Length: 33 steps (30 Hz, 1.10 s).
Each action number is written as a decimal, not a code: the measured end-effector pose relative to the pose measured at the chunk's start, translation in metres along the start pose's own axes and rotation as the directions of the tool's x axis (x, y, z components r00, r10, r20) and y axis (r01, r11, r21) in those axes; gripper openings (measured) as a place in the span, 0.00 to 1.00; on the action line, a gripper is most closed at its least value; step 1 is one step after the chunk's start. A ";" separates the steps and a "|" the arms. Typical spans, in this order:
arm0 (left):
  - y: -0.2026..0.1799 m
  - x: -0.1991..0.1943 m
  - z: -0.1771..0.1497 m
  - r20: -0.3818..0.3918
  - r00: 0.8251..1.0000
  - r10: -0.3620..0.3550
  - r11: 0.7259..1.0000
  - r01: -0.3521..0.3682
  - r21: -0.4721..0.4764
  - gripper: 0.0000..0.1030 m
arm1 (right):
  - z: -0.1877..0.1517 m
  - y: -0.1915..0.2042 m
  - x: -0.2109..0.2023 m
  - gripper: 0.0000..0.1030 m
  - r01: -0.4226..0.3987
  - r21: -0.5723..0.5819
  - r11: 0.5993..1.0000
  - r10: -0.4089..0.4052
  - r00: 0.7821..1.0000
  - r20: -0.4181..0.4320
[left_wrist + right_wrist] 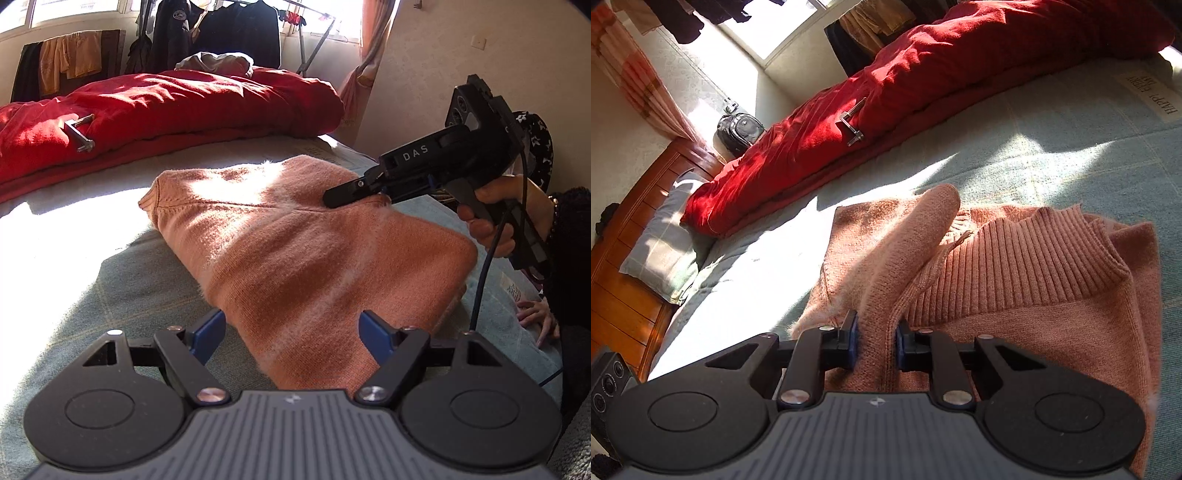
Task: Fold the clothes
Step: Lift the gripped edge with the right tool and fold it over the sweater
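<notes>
A fuzzy salmon-pink sweater [295,240] lies partly folded on the pale green bed cover [110,280]. My left gripper [293,334] hangs open over the sweater's near edge, its blue pads well apart with fabric showing between them and not pressed. In the right wrist view my right gripper [874,341] is shut on a raised fold of the sweater [894,273], lifted off the rest, beside the ribbed collar [1027,266]. The left wrist view shows the right gripper [338,195] at the sweater's far right part, held by a hand [495,221].
A red quilt [166,107] lies bunched along the bed's far side with a metal bracket [79,133] on it. A pillow [665,243] and wooden headboard [631,236] stand at the left in the right wrist view. Another hand [539,317] rests on the bed's right edge.
</notes>
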State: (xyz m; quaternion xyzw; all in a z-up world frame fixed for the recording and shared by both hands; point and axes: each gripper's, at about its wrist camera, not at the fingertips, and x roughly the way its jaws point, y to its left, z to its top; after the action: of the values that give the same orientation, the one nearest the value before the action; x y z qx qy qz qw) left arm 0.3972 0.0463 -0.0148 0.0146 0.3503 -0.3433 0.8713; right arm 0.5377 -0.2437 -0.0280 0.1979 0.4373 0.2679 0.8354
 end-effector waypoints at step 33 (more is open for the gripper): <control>-0.013 0.012 0.006 -0.021 0.999 -0.024 0.999 0.025 0.036 0.77 | -0.027 -0.084 -0.058 0.20 0.259 0.120 0.958 -0.268 0.960 0.074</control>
State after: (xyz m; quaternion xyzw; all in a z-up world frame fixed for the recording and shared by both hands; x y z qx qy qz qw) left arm 0.3989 0.0283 -0.0152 0.0296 0.3533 -0.3601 0.8629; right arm 0.5108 -0.3427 -0.0541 0.1950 0.4358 0.1207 0.8703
